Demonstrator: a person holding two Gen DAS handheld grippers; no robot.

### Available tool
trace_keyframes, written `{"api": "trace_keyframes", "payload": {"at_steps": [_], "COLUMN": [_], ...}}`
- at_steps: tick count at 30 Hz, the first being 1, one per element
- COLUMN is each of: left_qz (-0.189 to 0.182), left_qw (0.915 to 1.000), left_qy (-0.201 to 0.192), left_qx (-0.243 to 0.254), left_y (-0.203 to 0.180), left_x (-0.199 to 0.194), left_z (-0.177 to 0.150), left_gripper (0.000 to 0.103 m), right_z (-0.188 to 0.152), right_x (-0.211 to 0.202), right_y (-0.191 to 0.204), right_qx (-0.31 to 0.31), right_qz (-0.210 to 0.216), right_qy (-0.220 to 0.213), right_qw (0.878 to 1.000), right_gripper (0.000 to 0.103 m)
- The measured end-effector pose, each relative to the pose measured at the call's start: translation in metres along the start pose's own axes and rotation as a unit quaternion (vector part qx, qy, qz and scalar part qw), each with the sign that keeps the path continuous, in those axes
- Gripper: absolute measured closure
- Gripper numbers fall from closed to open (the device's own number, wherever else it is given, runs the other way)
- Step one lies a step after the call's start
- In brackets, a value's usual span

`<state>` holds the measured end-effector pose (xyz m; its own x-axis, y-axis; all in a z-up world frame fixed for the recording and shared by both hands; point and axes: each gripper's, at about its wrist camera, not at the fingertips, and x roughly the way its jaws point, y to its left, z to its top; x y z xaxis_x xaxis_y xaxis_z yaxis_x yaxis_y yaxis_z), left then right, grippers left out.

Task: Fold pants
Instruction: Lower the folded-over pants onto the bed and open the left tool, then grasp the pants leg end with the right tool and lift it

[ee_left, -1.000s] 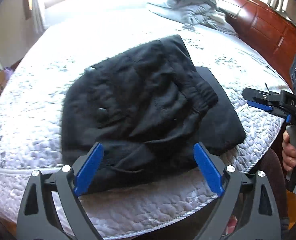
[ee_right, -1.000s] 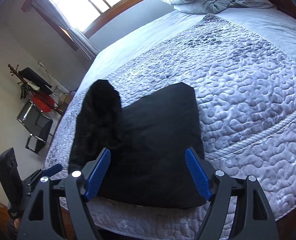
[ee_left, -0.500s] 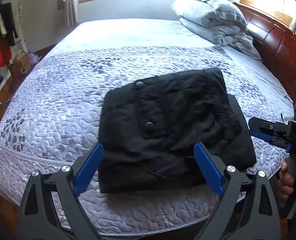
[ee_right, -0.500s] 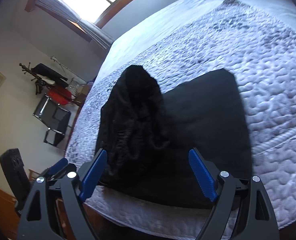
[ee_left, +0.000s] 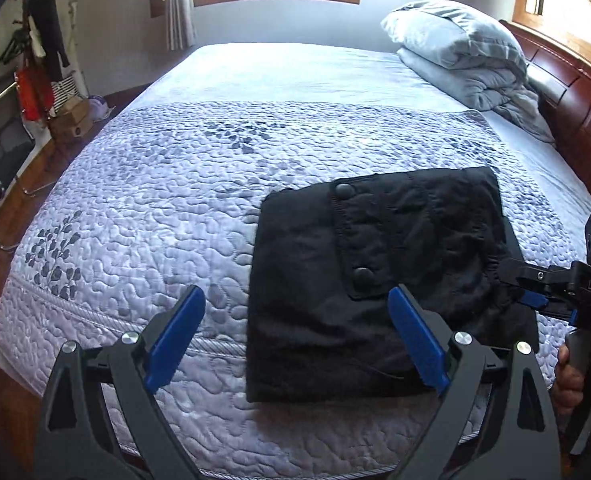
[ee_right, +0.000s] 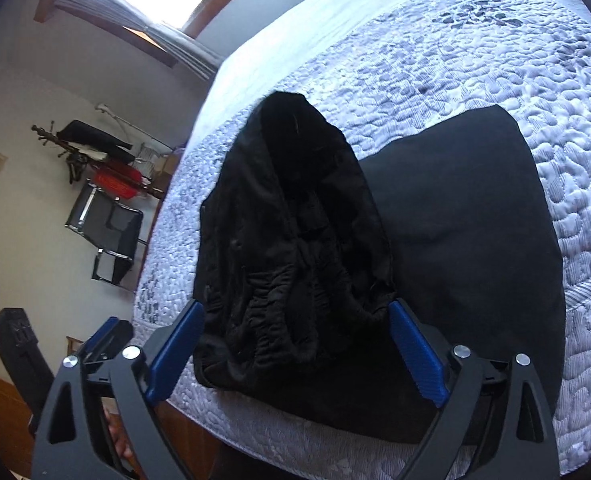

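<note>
The black pants [ee_left: 359, 288] lie folded into a compact rectangular bundle on the quilted bedspread [ee_left: 167, 208], close to the near edge of the bed and toward the right side in the left wrist view. A flap with two round snaps faces up on the top layer, and the gathered elastic waistband sits at the bundle's right end. In the right wrist view the pants [ee_right: 295, 248] form a raised, rumpled mound on the left with a flat, smooth panel extending to the right beneath it. The left gripper [ee_left: 295, 340] hovers above the near edge of the bundle with its blue pads spread wide apart and nothing between them that they press on — the right pad overlaps the fabric in the picture only. The right gripper [ee_right: 295, 346] is at the waistband end, its jaws opening; the bunched waistband lies between the blue pads, but neither pad presses on it. From the left wrist view the right gripper [ee_left: 531, 296] shows at the bundle's right edge, held by a hand [ee_left: 571, 380] low at the frame's edge. A folded grey comforter [ee_left: 463, 52] rests at the far corner of the bed, against the wooden headboard [ee_left: 575, 100], well apart from the pants.
</note>
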<state>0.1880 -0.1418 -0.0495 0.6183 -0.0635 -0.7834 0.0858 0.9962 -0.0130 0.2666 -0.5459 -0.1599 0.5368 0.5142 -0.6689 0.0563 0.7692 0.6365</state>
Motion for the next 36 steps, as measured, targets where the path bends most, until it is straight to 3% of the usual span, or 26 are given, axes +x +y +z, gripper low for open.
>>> {"api": "trace_keyframes", "payload": {"at_steps": [3,10,13,16,19,22,27,30,36], "left_qz": [0.008,0.009,0.011,0.016,0.018,0.019,0.024,0.027,0.034], "left_qw": [1.0000,0.9999,0.9999,0.9999,0.9998,0.9998,0.9996,0.9992,0.9981], "left_qy": [0.000,0.001,0.002,0.001,0.006,0.006,0.016,0.028,0.046], "left_qx": [-0.004,-0.008,-0.007,-0.002,0.000,0.003,0.004,-0.005,-0.024], "left_y": [0.006,0.011,0.011,0.010,0.010,0.010,0.011,0.014,0.025], "left_x": [0.002,0.005,0.006,0.006,0.007,0.006,0.009,0.012,0.014], "left_z": [0.000,0.003,0.004,0.004,0.004,0.004,0.001,-0.004,-0.014], "left_gripper": [0.010,0.009,0.009,0.009,0.009,0.008,0.008,0.008,0.008], "right_z": [0.001,0.003,0.004,0.005,0.008,0.009,0.005,0.006,0.007], "right_x": [0.009,0.021,0.030,0.042,0.047,0.046,0.036,0.028,0.019], "right_y": [-0.005,-0.006,0.004,0.012,0.009,0.008,0.011,0.017,0.029], "right_qx": [0.007,0.005,-0.011,-0.028,-0.007,-0.006,-0.030,-0.039,-0.067], "right_qz": [-0.041,-0.032,-0.006,-0.029,-0.027,-0.024,-0.030,-0.020,-0.023], "right_qy": [0.012,0.021,0.033,0.029,0.017,0.012,0.003,-0.006,-0.016], "right_qw": [0.999,0.999,0.999,0.999,0.999,1.000,0.999,0.999,0.997], "right_gripper": [0.010,0.008,0.008,0.008,0.009,0.023,0.056,0.064,0.070]}}
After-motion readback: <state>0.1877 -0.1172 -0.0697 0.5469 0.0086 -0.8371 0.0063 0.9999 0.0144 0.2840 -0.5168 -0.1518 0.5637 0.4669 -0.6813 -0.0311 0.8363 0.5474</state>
